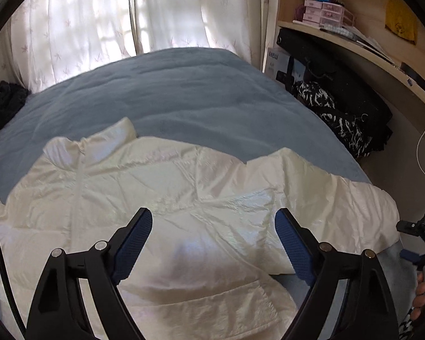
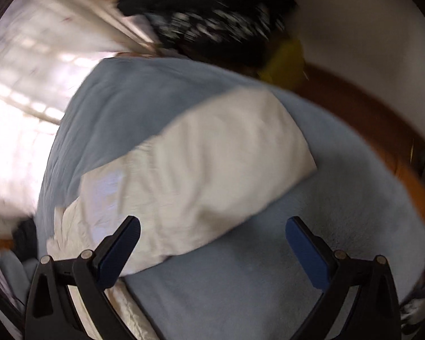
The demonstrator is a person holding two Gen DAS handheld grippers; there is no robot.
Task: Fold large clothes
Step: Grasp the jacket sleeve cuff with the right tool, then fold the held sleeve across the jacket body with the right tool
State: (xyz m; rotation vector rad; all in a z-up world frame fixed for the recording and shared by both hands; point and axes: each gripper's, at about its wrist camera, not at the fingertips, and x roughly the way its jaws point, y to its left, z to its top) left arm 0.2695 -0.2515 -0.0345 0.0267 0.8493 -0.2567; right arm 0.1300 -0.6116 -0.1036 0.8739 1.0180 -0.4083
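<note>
My left gripper [image 1: 214, 222] sits at bottom centre of the left wrist view, jaws spread wide, blue pads [image 1: 133, 243] facing each other w/ nothing pinched btwn them, black finger arms running off the lower edge, angled downward. My right gripper [image 2: 213, 231] in its own view is likewise wide apart at bottom centre, pads bare, nothing clamped; that view is smeared by blur. In the left wrist view, far right edge lower corner, part of the right gripper's body shows, w/ my fingers [image 1: 420, 297] wrapped round its handle.
</note>
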